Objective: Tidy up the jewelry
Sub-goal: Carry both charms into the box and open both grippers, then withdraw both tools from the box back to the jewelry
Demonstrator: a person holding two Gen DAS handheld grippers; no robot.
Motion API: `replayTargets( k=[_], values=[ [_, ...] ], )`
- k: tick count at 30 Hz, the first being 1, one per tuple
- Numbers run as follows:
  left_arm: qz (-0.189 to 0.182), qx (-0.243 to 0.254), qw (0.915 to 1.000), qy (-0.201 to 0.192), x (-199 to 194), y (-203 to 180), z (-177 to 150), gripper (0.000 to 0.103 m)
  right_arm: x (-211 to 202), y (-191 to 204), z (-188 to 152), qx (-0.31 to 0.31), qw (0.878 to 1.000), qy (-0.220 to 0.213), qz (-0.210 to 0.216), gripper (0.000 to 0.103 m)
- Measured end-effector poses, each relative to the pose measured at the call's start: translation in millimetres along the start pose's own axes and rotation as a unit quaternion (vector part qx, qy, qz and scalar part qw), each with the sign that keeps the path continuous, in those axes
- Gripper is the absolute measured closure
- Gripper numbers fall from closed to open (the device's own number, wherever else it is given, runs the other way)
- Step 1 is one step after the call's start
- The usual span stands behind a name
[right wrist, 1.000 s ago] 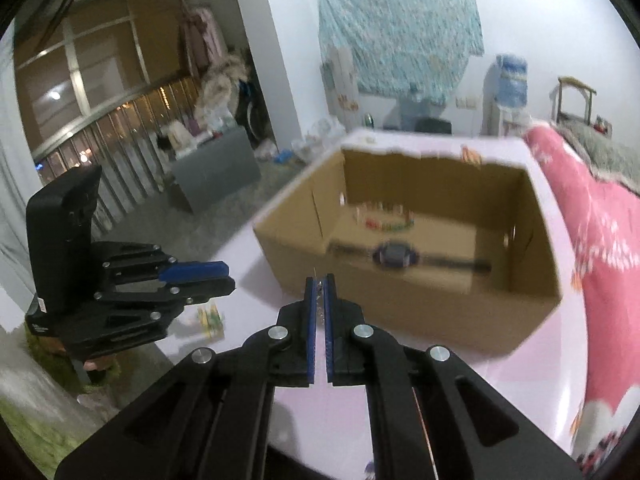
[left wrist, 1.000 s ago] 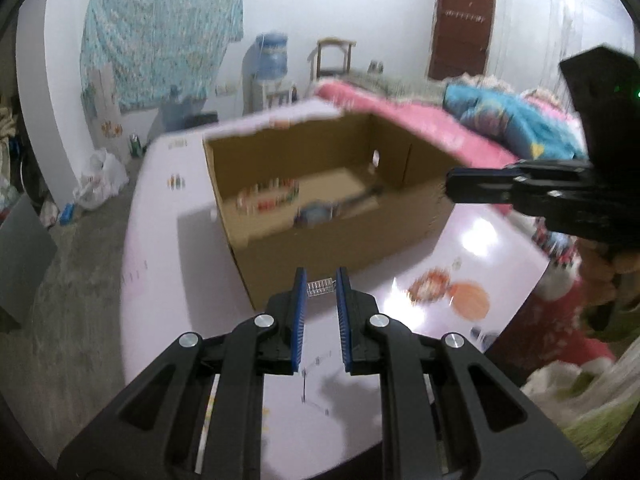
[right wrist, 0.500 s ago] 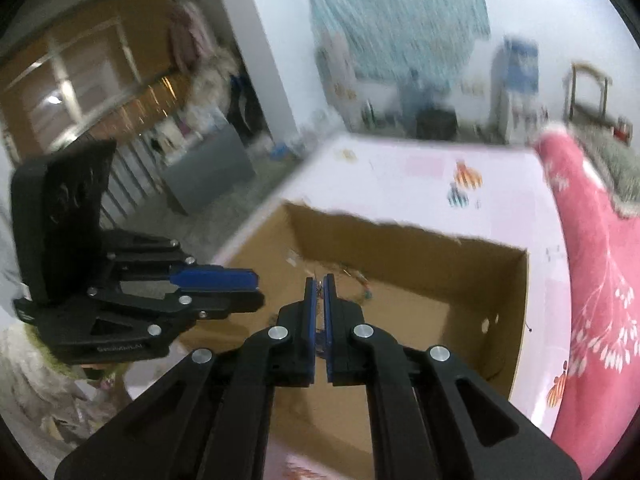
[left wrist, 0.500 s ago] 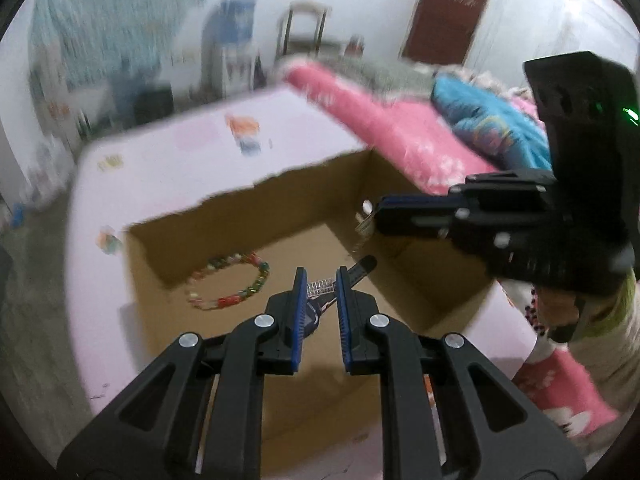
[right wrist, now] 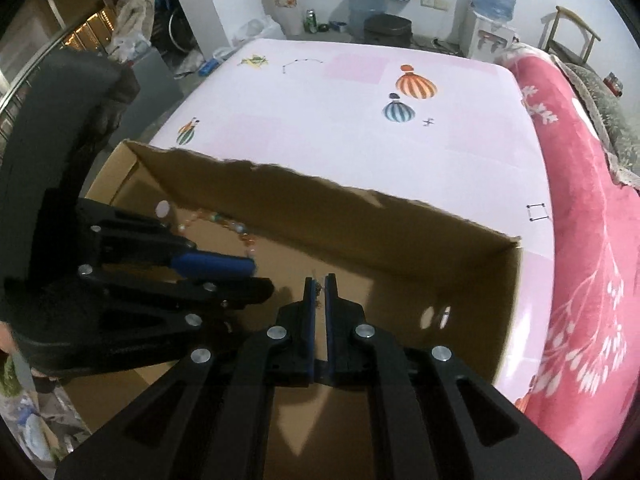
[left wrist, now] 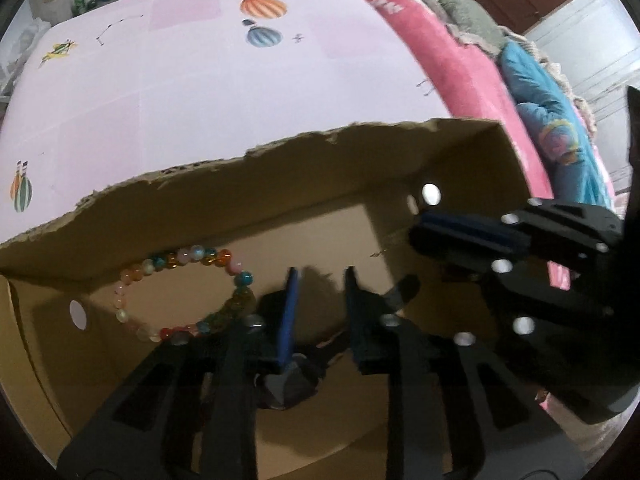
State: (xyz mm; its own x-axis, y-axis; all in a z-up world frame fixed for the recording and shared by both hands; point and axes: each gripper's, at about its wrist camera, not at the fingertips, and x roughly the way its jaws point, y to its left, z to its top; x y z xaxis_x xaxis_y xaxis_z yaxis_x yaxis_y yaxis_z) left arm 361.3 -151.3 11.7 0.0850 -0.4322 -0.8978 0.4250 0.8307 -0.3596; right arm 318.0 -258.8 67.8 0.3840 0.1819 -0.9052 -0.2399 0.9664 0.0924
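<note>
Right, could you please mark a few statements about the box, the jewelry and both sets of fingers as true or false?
1. The beaded bracelet lies inside the cardboard box. True.
2. The left gripper has its fingers pressed together. False: they stand apart, with nothing seen between them.
3. The right gripper has its fingers almost closed on a tiny piece at their tips. True.
4. The watch lies outside the box. False: it lies on the box floor, below the left gripper's fingers.
5. The right gripper reaches over the box. True.
</note>
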Motion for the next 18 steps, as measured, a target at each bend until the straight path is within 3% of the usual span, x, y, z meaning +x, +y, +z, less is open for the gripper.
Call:
replayTargets(
  k=[3, 15, 17, 18],
  values=[
    [-0.001, -0.011, 0.9999, -0.004, -4, 5, 0, 0.075, -5, -5, 0, 0.006, 1.0, -0.01, -0.001, 0.088],
    [0.009, -0.002, 0.9979, -0.064, -64, -8, -24, 0.075, -57, -11, -16, 0.028, 0.998, -0.063, -0.008, 0.088],
    [0.017, 0.012, 0.9968, -0.077, -81, -16, -35, 0.073, -78, -9, -25, 0.029, 0.996, -0.085, -0.008, 0.079],
    [0.019, 0.022, 0.9954, -0.091, -96, -20, -46, 0.068, -90, -7, -30, 0.031, 0.995, -0.098, -0.008, 0.071]
  ],
)
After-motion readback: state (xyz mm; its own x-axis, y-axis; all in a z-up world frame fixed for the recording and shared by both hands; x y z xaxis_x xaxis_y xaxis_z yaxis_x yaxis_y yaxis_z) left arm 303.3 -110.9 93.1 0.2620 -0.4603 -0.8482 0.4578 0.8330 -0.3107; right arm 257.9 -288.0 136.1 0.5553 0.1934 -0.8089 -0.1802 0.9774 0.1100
